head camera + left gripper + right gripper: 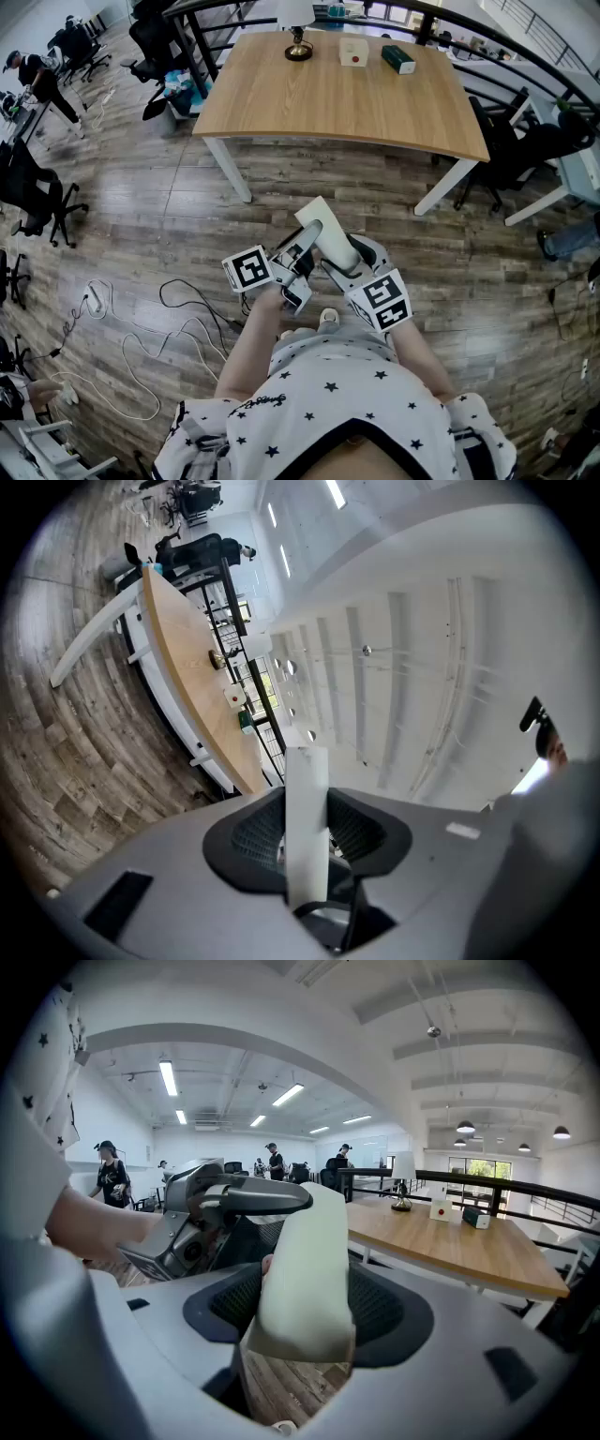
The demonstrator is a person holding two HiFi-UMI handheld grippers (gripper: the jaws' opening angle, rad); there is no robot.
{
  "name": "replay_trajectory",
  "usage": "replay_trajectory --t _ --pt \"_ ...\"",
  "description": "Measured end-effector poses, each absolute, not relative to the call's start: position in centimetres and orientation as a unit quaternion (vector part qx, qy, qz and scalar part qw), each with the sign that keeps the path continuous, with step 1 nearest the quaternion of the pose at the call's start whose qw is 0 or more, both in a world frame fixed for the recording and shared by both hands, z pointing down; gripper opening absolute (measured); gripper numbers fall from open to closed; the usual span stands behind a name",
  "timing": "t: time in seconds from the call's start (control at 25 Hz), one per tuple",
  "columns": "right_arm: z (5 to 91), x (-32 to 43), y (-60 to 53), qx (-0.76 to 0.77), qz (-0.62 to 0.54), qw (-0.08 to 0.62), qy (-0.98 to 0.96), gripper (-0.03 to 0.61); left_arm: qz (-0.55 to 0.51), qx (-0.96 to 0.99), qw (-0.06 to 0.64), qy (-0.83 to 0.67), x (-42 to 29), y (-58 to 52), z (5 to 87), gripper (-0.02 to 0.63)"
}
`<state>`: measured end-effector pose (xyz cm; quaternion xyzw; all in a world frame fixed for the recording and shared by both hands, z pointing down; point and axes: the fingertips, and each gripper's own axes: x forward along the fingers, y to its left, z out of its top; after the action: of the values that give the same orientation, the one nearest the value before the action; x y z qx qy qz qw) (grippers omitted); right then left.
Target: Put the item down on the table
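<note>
1. Jaws of left gripper (298, 251) and right gripper (345, 262) clamp the pale flat rectangular block (323, 230), steadying it in mid-air from two sides.
2. Light wooden table (356, 108) stands well ahead, so release looks premature.

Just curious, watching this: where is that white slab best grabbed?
Probably across its broad flat faces, from the near end, as the left gripper does: the white slab is thin and long, so jaws seat flat and the far end is free.

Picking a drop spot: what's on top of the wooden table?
On the table, along its far edge: a lamp, a white box, a green box. The lamp's top is out of frame. Nothing else looks covered.
</note>
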<state>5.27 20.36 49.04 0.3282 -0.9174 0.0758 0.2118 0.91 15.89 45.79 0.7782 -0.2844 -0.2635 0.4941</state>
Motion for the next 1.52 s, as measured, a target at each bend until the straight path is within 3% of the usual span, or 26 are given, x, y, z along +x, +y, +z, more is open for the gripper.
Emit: replay_trajectory --t 0.16,0.76,1.52 --pt "48.7 5.6 20.2 0.325 0.074 0.212 -0.919 0.285 -0.287 0.757 0.519 -0.275 1.7 16.1 44.8 0.144" --pt "48.7 7.3 17.8 0.299 0.055 0.218 -0.927 0.288 -0.288 0.777 0.474 -0.298 2.6 13.5 45.5 0.144" --pt "50.3 6.0 11.8 0.289 0.064 0.224 -0.928 0.290 -0.306 0.745 0.515 -0.293 1.7 7.7 46.7 0.144"
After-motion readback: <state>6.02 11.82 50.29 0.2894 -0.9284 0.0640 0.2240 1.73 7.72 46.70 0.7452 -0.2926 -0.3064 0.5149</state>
